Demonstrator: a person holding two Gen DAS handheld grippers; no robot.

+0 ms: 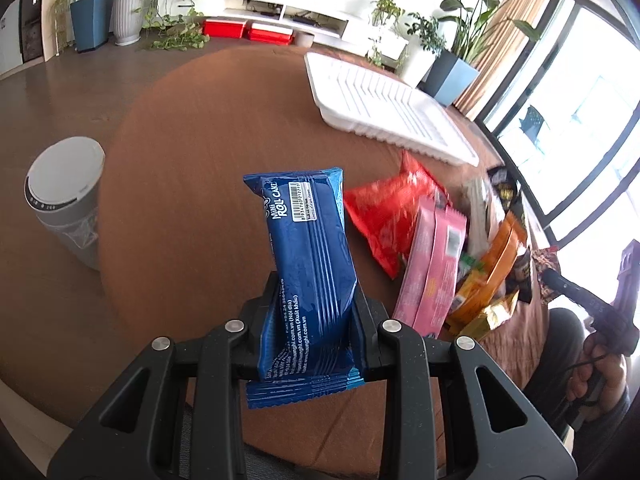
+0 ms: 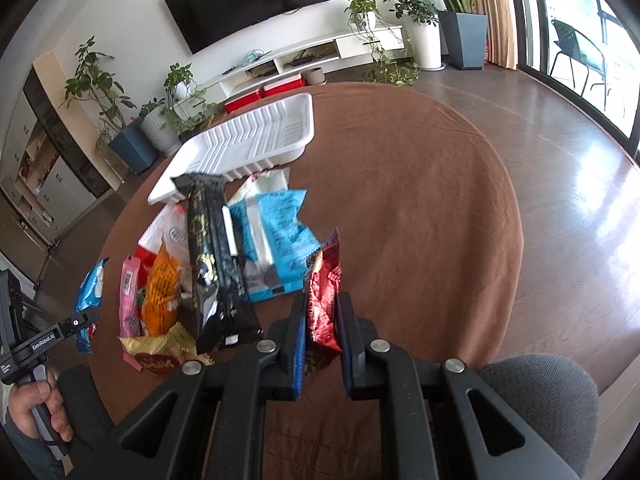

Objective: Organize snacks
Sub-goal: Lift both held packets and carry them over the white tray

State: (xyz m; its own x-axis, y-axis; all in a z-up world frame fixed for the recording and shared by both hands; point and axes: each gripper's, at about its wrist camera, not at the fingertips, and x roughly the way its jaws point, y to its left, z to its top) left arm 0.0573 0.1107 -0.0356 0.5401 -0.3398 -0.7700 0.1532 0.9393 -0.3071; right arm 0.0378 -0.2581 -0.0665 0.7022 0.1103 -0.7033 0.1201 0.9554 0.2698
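My left gripper [image 1: 314,300] is shut on a blue Mini Roll Cake packet [image 1: 308,248], which stands up above the brown table. My right gripper [image 2: 322,308] is shut on a small red snack packet [image 2: 323,292], lifted just right of the snack pile. In the right wrist view the left gripper [image 2: 86,320] shows at the far left with the blue packet [image 2: 90,292] in it. A white ribbed tray [image 1: 384,108] [image 2: 244,144] lies beyond the pile, with nothing in it.
The pile holds a pink box [image 1: 434,264], a red bag [image 1: 384,216], an orange bag [image 2: 160,292], a long black packet [image 2: 212,256] and a light blue bag [image 2: 276,236]. A grey bin [image 1: 66,200] stands on the floor left of the table. A person's hand [image 2: 36,412] holds the left grip.
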